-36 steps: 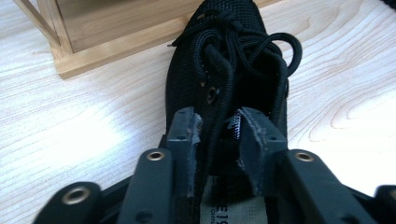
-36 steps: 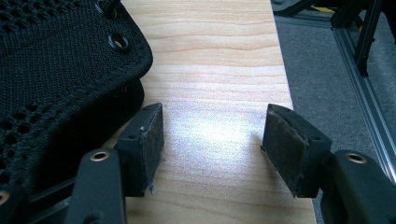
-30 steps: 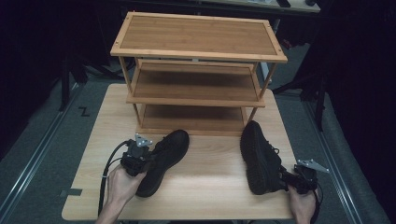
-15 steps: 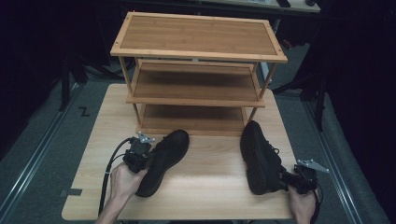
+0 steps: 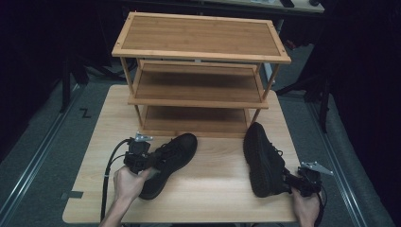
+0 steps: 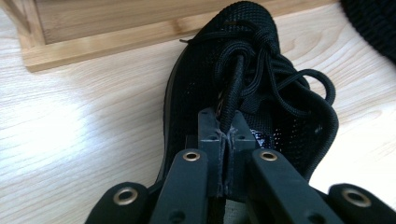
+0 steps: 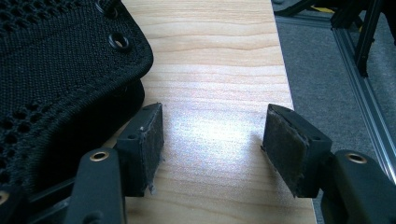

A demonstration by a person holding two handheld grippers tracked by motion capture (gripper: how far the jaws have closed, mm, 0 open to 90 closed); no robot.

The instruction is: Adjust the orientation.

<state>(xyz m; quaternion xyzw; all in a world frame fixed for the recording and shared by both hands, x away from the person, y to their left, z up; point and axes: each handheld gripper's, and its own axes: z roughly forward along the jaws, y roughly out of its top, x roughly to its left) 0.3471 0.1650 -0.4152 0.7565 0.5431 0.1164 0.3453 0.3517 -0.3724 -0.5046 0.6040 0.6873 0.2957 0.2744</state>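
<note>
Two black shoes [image 5: 166, 161] [image 5: 263, 159], one three-tier wooden rack [image 5: 201, 71], one table [image 5: 208, 201], two hand-held grippers [image 5: 150, 161] [image 5: 292, 183].

Showing black mesh with black laces on the left shoe [image 6: 219, 88], matching black knit on the right shoe [image 5: 261, 156], pale wood grain across the table [image 5: 213, 189], warmer honey-brown on the rack [image 5: 198, 35].

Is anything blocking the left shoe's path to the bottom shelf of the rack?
Nothing visible does. The left gripper grips the left shoe, with bare table ahead and the bottom shelf open.
</note>
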